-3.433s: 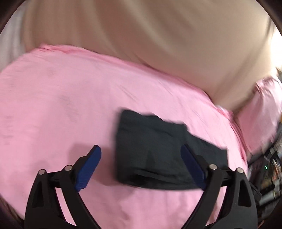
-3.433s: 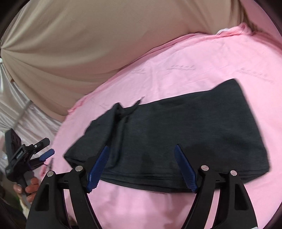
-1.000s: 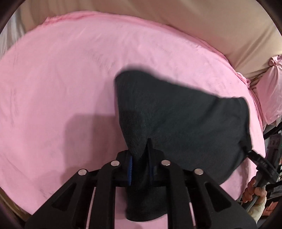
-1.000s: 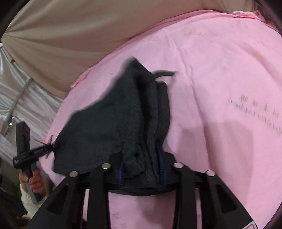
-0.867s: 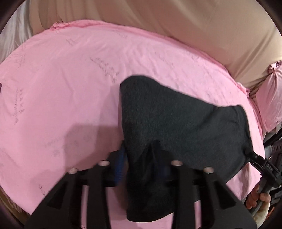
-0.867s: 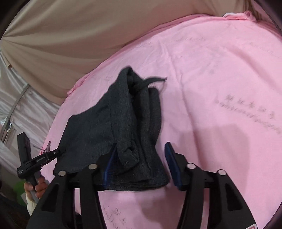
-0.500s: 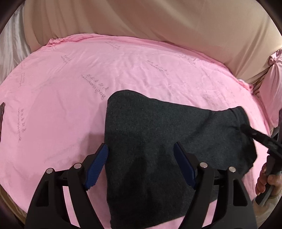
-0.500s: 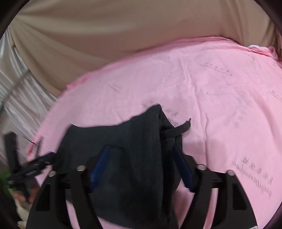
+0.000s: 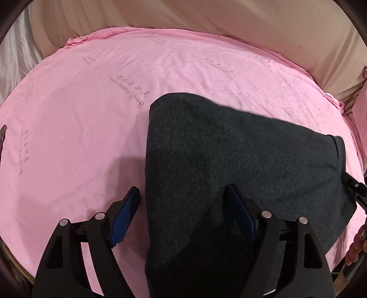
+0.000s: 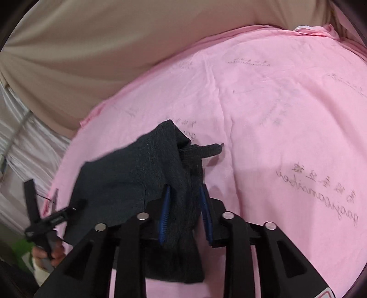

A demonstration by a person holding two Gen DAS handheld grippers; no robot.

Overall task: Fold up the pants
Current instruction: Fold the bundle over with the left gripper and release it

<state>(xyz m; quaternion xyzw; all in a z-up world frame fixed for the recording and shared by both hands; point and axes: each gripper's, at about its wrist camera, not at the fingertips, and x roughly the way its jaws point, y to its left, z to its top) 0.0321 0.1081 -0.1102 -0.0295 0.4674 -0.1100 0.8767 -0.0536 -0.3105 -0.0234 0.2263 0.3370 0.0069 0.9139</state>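
Dark grey pants [image 9: 229, 160] lie folded flat on the pink sheet [image 9: 91, 114]. My left gripper [image 9: 182, 189] hovers open over their near left edge, and its blue pads touch no cloth. In the right wrist view the pants [image 10: 128, 178] are bunched at the waist end, with a drawstring [image 10: 206, 150] sticking out. My right gripper [image 10: 185, 187] has that bunch between its pads. Cloth fills the gap and drapes below the fingers, and the jaws are opening. The left gripper [image 10: 52, 217] shows at the far end of the pants, held by a hand [image 10: 45, 252].
The printed pink sheet [image 10: 286, 114] spreads well beyond the pants on every side. Beige cloth [image 9: 229, 18] rises behind it, and grey-white drapery [image 10: 27, 149] hangs at the left. At the right edge of the left wrist view are the right gripper [image 9: 353, 190] and a hand [image 9: 357, 240].
My left gripper let go of the pants and opened wide, and the cloth now lies flat. My right gripper opened, then narrowed again around the bunched waist end.
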